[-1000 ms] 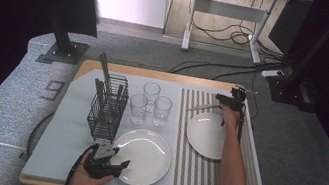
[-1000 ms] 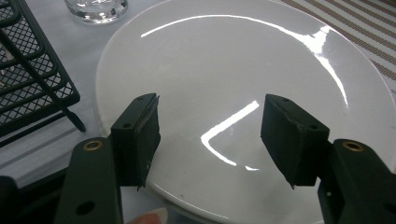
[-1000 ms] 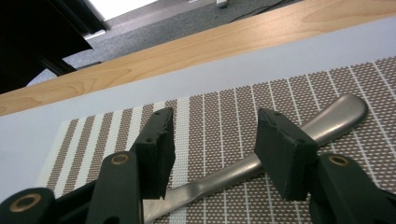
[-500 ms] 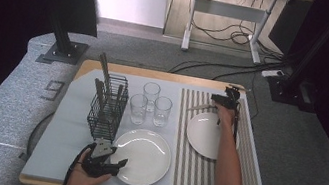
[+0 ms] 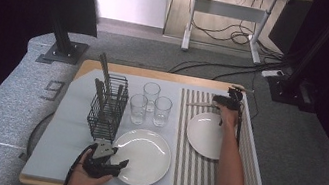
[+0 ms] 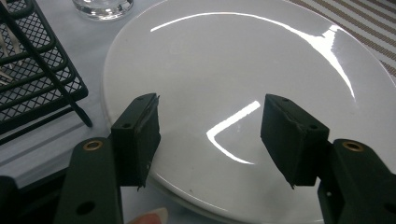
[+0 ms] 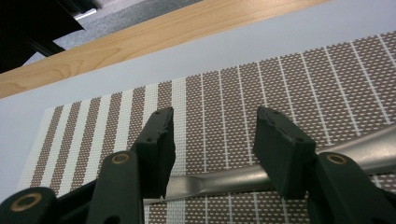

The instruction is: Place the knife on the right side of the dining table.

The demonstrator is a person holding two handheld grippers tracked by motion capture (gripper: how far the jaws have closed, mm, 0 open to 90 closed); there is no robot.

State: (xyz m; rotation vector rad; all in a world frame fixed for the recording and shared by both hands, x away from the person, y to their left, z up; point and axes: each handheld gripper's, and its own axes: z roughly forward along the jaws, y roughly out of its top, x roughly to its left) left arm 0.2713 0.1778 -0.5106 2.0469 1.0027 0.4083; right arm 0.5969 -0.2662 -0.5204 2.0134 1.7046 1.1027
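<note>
A: Two grippers are working at the table. In the high view the left gripper (image 5: 112,162) is sitting at the near edge of the white plate (image 5: 141,157), just in front of the black wire basket (image 5: 107,108), while the right gripper (image 5: 224,102) is reaching to the far end of the striped placemat (image 5: 198,169).

B: What is the left gripper view adding?

A: Its jaws are standing wide apart over the plate's (image 6: 243,93) near rim, nothing between them, a fingertip showing at the bottom. The basket (image 6: 32,79) is lying just beside the plate, and a glass (image 6: 102,7) is peeking in at the top.

B: And the right gripper view?

A: There a metal utensil handle (image 7: 224,179) is lying flat on the placemat (image 7: 224,102), running across behind both jaws. The jaws are gaping wide, straddling it, the pads not pressing. From above, that handle (image 5: 199,104) is looking like a thin pale sliver beside the second plate (image 5: 206,135).
</note>
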